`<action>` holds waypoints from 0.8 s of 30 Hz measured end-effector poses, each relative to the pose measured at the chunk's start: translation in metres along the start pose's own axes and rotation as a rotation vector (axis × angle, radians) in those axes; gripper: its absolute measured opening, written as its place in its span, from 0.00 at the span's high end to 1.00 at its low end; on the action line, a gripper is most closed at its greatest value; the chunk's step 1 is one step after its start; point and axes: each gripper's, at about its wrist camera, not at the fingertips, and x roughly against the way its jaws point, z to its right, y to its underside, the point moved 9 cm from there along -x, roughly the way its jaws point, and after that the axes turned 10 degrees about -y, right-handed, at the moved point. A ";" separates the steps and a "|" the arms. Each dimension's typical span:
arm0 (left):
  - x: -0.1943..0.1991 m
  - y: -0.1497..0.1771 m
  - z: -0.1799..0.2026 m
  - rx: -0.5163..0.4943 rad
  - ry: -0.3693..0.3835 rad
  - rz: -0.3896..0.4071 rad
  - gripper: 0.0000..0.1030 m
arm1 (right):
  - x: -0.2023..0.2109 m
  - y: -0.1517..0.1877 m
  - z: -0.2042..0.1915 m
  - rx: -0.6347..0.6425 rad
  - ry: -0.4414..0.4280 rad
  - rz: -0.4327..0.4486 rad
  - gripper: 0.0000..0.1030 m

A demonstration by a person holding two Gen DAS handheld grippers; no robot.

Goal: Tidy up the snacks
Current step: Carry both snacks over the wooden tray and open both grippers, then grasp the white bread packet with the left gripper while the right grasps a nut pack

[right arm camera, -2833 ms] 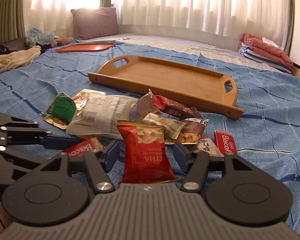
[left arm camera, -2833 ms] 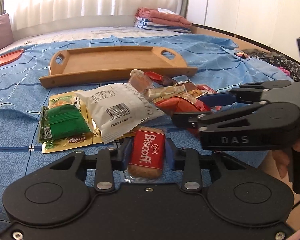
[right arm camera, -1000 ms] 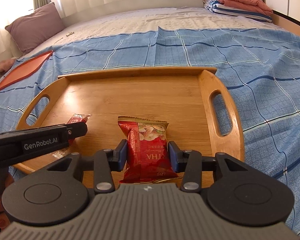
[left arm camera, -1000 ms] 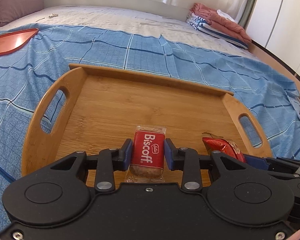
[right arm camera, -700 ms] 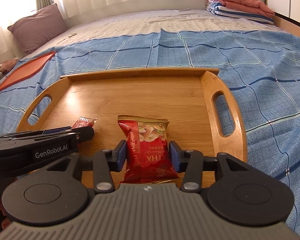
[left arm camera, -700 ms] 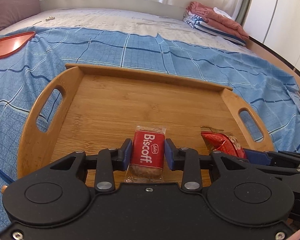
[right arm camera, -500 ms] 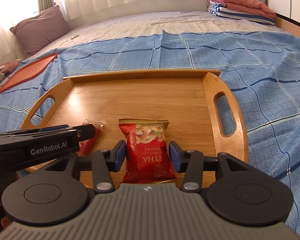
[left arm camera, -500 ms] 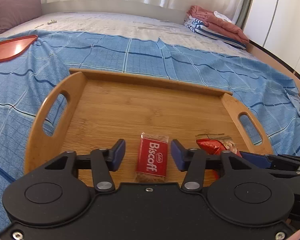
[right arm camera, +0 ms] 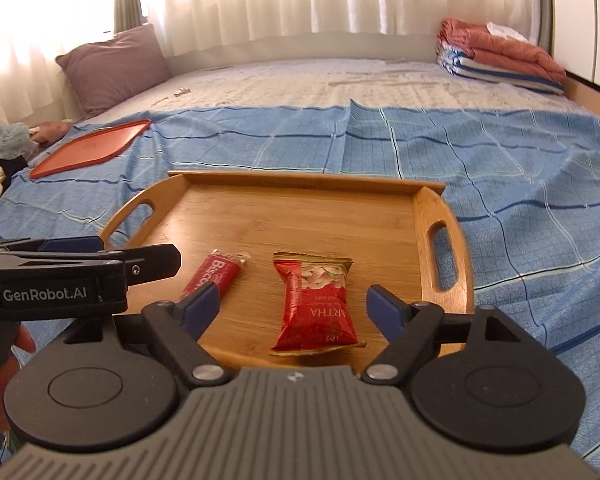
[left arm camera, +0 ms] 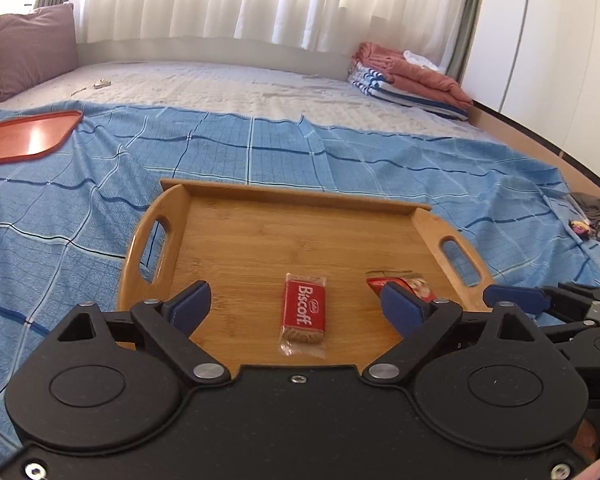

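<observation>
A wooden tray [left arm camera: 260, 236] [right arm camera: 284, 220] with two handle slots lies on the blue checked bedspread. A red Biscoff biscuit pack [left arm camera: 303, 312] [right arm camera: 215, 274] lies flat near the tray's front edge. To its right rests a red nut bag [right arm camera: 318, 302], partly hidden in the left wrist view [left arm camera: 404, 284]. My left gripper [left arm camera: 296, 306] has its jaws opening wide; the biscuit lies between and beyond them, untouched. My right gripper [right arm camera: 294, 304] is also opening, the nut bag lying free between its blue pads. Each gripper shows at the other view's edge.
An orange-red flat tray [left arm camera: 24, 140] [right arm camera: 88, 148] lies at the back left of the bed. Folded blankets [left arm camera: 408, 76] [right arm camera: 500, 56] are stacked at the far right, a purple pillow [right arm camera: 112, 68] at the far left. Loose clothes [right arm camera: 0, 144] lie off the left edge.
Both grippers let go: the biscuit pack and nut bag now lie on the tray. Jaws spread wide and both grippers pulled back and rose, so the tray looks farther away.
</observation>
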 end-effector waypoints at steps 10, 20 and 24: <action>0.072 0.026 -0.003 -0.054 0.023 0.093 0.05 | 0.057 0.021 -0.023 0.085 -0.033 0.053 0.12; 0.114 0.063 -0.005 -0.114 0.025 0.132 0.04 | 0.087 0.055 -0.033 0.110 -0.039 0.076 0.10; 0.121 0.078 -0.007 -0.126 0.015 0.138 0.03 | 0.093 0.066 -0.030 0.096 -0.030 0.085 0.10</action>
